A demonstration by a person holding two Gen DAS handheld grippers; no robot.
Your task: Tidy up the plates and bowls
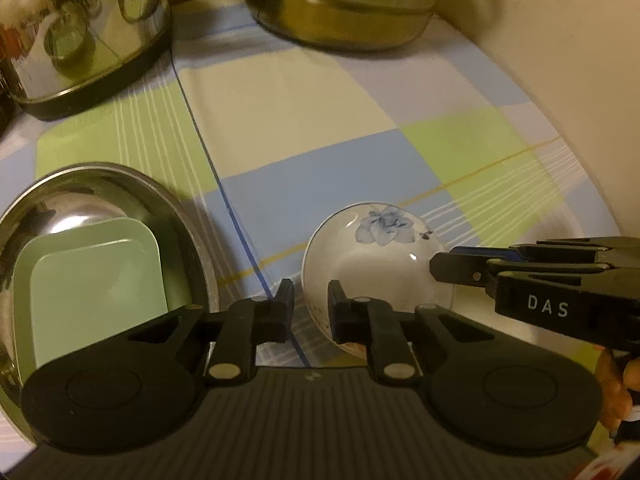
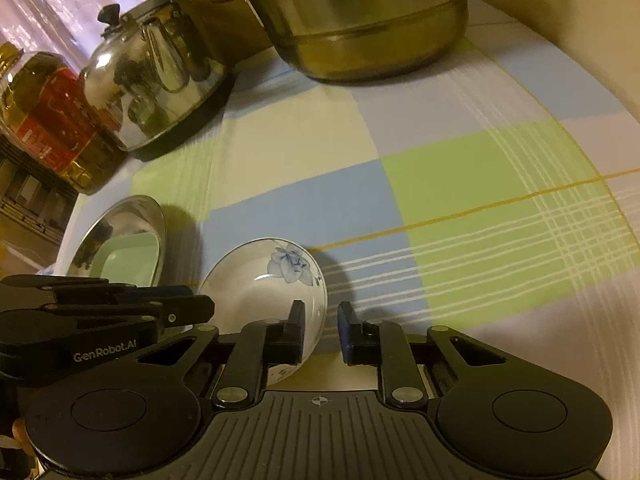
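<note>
A white bowl [image 1: 376, 264] [image 2: 248, 288] with a blue flower painted inside stands on the checked tablecloth [image 1: 304, 128]. My left gripper [image 1: 311, 292] [image 2: 204, 308] straddles the bowl's left rim, one finger outside and one inside. My right gripper [image 2: 322, 312] [image 1: 444, 270] straddles the opposite rim the same way. Both pairs of jaws are narrow, but a sliver of cloth still shows between the outer finger and the bowl wall in each wrist view. To the left, a steel basin [image 1: 120, 184] [image 2: 132, 208] holds pale green square plates [image 1: 92, 280] [image 2: 132, 256].
A steel kettle [image 1: 80, 32] [image 2: 152, 80] and a large steel pot [image 1: 344, 8] [image 2: 360, 20] stand at the back. A red-labelled bottle [image 2: 48, 120] is at the far left. A pale wall [image 1: 560, 60] borders the right. A hand [image 1: 616, 392] holds the right gripper.
</note>
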